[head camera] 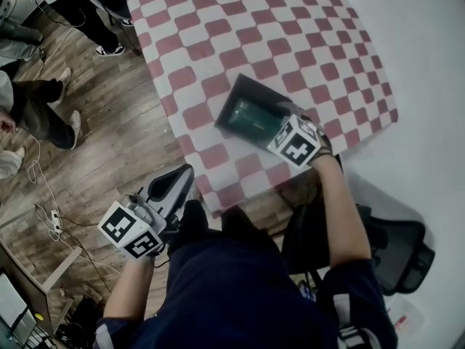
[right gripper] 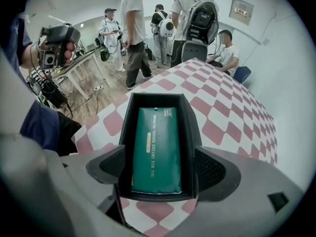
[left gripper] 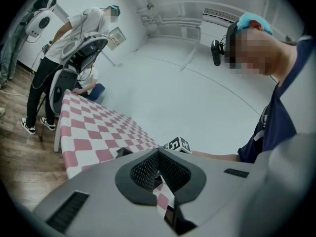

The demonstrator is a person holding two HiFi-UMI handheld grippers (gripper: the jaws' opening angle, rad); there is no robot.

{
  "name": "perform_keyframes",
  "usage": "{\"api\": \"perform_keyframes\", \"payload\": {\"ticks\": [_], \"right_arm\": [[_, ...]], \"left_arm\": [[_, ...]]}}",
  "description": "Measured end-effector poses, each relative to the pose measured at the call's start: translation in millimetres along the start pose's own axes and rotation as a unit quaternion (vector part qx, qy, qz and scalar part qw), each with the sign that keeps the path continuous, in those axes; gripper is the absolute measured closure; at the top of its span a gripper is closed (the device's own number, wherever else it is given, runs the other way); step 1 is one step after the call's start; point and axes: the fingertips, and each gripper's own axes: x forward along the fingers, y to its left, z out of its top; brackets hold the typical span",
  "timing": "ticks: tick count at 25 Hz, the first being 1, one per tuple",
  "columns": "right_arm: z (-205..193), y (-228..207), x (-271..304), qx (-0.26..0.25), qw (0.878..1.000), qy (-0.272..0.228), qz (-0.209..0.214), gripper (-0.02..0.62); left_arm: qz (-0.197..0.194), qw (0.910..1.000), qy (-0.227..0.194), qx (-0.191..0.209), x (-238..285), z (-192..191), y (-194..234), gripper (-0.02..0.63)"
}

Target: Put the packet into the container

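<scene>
Green soft packet (right gripper: 157, 149) lies flat inside the black rectangular plastic container (right gripper: 190, 132), printed side up. The container stands on the red-and-white checked tablecloth (head camera: 290, 27) near its front edge. Right gripper (right gripper: 160, 162) - jaws spread, the container's near end between them. Left gripper (left gripper: 158, 154) - jaws pressed together on nothing, held low, off the table.

The packet (right gripper: 157, 149), mid-frame in the right gripper view, looked like soft green plastic film with a slight sheen. The container (right gripper: 126, 120) around it was smooth, matt black plastic. The tablecloth (head camera: 240, 35) looked like matt checked cloth, and the floor (head camera: 109, 122) at the head view's left like worn wood planks. The right gripper (right gripper: 160, 168) had a matt grey plastic shell and finely textured black pads (right gripper: 210, 168).
</scene>
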Motion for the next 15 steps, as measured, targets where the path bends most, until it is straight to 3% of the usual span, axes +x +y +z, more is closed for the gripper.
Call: {"api": "perform_keyframes", "payload": {"ticks": [8, 15], "right_arm": [[3, 1, -34, 0.044, 0.996, -0.075, -0.034, 0.173], [15, 20, -94, 0.11, 0.974, -0.196, -0.041, 0.175]], "left_arm": [[-0.015, 0.9997, 0.007, 0.017, 7, 7, -14, 0.581], [-0.036, 0.9984, 0.013, 0.042, 16, 17, -39, 0.581]]}}
